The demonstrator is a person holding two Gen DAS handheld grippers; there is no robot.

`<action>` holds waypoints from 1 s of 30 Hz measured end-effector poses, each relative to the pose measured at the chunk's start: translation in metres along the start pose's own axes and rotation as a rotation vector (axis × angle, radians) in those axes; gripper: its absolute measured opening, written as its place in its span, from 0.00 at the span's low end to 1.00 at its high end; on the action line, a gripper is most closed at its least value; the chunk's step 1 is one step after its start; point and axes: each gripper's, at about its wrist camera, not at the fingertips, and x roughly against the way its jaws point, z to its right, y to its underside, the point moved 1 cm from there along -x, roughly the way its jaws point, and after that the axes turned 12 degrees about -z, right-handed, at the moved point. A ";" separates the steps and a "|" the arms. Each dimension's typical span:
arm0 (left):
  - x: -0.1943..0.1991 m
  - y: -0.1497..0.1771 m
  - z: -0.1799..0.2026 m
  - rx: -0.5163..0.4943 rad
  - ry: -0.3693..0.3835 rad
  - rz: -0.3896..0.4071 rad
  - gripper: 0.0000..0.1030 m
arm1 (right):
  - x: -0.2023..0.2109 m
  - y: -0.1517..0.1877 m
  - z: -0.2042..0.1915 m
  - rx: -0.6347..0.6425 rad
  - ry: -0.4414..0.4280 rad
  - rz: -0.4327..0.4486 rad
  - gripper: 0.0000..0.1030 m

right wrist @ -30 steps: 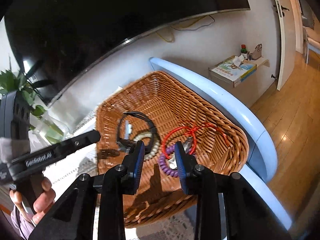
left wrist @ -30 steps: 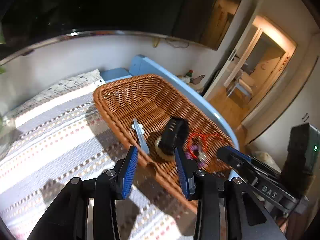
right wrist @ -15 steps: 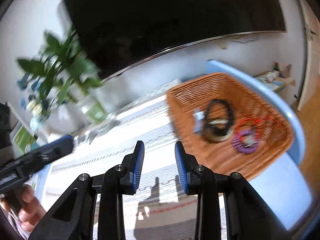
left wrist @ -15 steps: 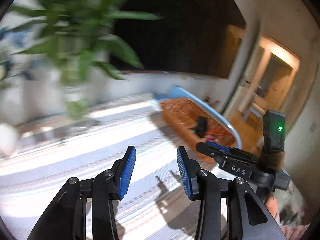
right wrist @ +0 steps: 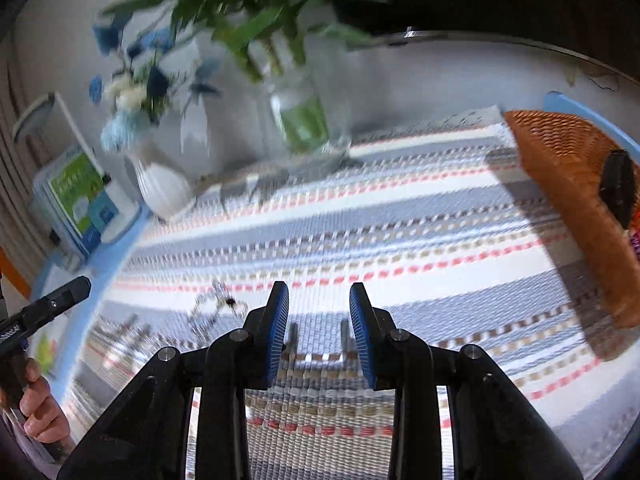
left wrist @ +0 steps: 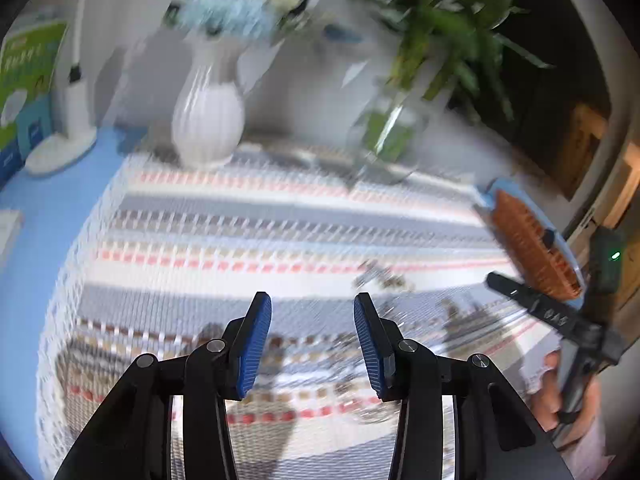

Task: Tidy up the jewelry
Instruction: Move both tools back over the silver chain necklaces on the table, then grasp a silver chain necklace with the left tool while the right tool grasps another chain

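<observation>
My left gripper (left wrist: 312, 308) hangs open above the striped cloth (left wrist: 248, 240), nothing between its blue pads. A small silvery chain piece (left wrist: 380, 276), blurred, lies on the cloth just ahead and to its right. In the right wrist view the same chain piece (right wrist: 218, 308) lies left of my right gripper (right wrist: 319, 300), which is open and empty too. The wicker basket (right wrist: 560, 160) sits at the far right with a black band (right wrist: 618, 188) in it. That basket (left wrist: 532, 248) also shows at the right edge of the left wrist view.
A white ribbed vase (left wrist: 208, 120) with blue flowers and a glass vase (left wrist: 384, 132) of green stems stand at the back of the cloth. A white lamp (left wrist: 76, 100) and green books (left wrist: 24, 80) stand at the back left. The blue table edge (left wrist: 40, 220) borders the cloth.
Both grippers have swung left, away from the basket, out over the striped cloth. The basket has slid to the right edge and the vases and the chain piece have come into view.
</observation>
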 end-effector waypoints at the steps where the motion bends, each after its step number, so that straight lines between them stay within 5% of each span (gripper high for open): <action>1: -0.005 0.001 -0.002 0.005 0.004 -0.008 0.43 | -0.003 0.001 0.000 0.003 0.004 -0.011 0.34; 9: -0.021 0.009 -0.007 -0.005 0.073 -0.053 0.43 | -0.007 0.004 0.001 0.028 -0.001 -0.029 0.37; 19: -0.022 0.010 0.000 -0.044 0.098 -0.071 0.43 | -0.014 0.002 0.001 0.021 -0.025 -0.064 0.47; 30: -0.028 0.013 0.011 -0.106 0.102 -0.102 0.37 | -0.012 -0.001 0.012 -0.026 -0.041 -0.060 0.47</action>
